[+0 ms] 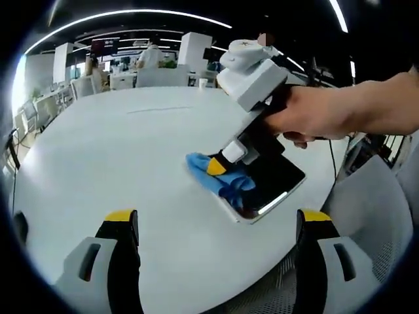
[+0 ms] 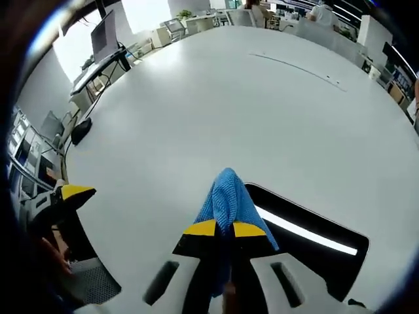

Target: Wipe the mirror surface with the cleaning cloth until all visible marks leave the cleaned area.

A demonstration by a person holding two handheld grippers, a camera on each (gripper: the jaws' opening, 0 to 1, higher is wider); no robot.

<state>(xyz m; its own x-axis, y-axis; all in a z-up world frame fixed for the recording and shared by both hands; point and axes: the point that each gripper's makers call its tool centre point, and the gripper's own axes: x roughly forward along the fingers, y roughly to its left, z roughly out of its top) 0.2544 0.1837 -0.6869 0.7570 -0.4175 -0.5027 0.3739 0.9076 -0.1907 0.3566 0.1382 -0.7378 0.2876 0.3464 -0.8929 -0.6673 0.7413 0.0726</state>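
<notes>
counter (image 1: 131, 150): large, round, white; mirror carried near one edge; a thin seam line is seen across the top.
office behind: desks, monitors and ceiling light strips are seen past the counter's far rim.
chair (image 1: 373, 216): grey mesh, just beside the counter's edge near the mirror.
mirror (image 1: 275, 180): dark rectangular slab, laid flat on the counter; a bright light strip is reflected in it (image 2: 308, 229).
right gripper (image 1: 219, 165): held by a hand (image 1: 314, 114); angled down onto the mirror's corner; jaws pressed together, pinching the cloth.
left gripper (image 1: 219, 222): held above the counter, apart from the mirror; jaws spread wide, nothing between them; a yellow tip is seen at the left of the right gripper view (image 2: 75, 193).
cloth (image 2: 226, 199): blue, bunched, pinched in the right jaws; pressed on the mirror's edge, partly spilling onto the counter.
</notes>
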